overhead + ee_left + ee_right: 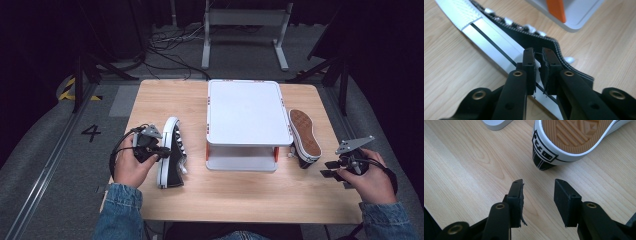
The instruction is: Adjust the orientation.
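Note:
A black canvas sneaker (172,155) with a white sole lies on its side left of the white rack (248,112). My left gripper (162,151) reaches it from the left. In the left gripper view its jaws (538,58) are pinched together on the sneaker's (499,32) black canvas rim near the heel. A second black sneaker (304,137) lies right of the rack, its tan sole facing up. My right gripper (327,168) hovers by the table's right edge. Its jaws (539,187) stand open with bare wood between them, a short way from that sneaker's heel (546,155).
The white two-level rack with orange posts (556,7) stands mid-table on the wooden table (240,200). Its corner (496,123) lies beyond the right gripper. A metal stand and cables sit on the floor behind the table.

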Available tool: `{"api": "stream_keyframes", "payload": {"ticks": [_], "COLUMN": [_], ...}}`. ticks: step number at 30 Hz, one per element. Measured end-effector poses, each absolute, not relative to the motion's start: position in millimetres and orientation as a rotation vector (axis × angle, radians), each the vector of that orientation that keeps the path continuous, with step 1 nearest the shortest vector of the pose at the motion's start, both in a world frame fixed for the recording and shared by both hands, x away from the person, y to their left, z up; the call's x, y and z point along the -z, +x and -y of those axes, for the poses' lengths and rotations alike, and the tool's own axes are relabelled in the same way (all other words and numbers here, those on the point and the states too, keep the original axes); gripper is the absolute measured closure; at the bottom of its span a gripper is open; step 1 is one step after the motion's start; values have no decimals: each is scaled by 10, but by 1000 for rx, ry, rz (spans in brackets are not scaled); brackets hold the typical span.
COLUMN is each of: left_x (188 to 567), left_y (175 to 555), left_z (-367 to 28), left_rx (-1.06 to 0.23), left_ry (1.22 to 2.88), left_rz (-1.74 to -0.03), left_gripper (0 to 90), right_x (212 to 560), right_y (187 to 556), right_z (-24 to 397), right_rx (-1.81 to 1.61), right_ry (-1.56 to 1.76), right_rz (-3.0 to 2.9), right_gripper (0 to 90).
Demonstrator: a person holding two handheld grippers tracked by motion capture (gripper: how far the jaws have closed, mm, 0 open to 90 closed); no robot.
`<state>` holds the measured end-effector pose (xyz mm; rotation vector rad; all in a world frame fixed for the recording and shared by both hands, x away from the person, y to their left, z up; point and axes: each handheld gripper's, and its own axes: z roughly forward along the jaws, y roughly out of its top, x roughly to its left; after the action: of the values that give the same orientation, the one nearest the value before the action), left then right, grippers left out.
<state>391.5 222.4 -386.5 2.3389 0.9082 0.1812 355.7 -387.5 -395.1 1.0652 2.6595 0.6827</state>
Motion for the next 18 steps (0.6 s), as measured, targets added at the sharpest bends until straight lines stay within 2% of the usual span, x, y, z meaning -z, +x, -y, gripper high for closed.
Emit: {"api": "stream_keyframes", "payload": {"ticks": [5,7,8,9,12,13,18], "left_x": [3868,3872,3872,3923,4067,4086,3928], "left_y": [3888,3878,3878,3875,3892,3884,3800], "left_z": [-2477,-2575,-2575,-2656,-2797,-2850,-2957], "left_rx": [-195,-257,-257,-312,-272,-246,-235], "left_ry": [2307,2335,2335,2405,2398,2367,2252], "left_rz": [-1012,-1081,-1081,-1159,-1234,-1246,-1189], "left_gripper": [850,772,791,792,771,715,663], "right_x": [3959,3962,3962,3966,3967,3967,3967], "right_y": [3560,3561,3561,3561,3563,3563,3567], "right_z": [3866,3861,3861,3856,3854,3854,3868], "right_rx": [-682,-681,-681,-680,-681,-682,-680], "right_ry": [1063,1063,1063,1062,1061,1061,1060], "right_rz": [-2665,-2664,-2664,-2667,-2669,-2669,-2666], "right_gripper": [598,597,597,595,594,594,593]}}
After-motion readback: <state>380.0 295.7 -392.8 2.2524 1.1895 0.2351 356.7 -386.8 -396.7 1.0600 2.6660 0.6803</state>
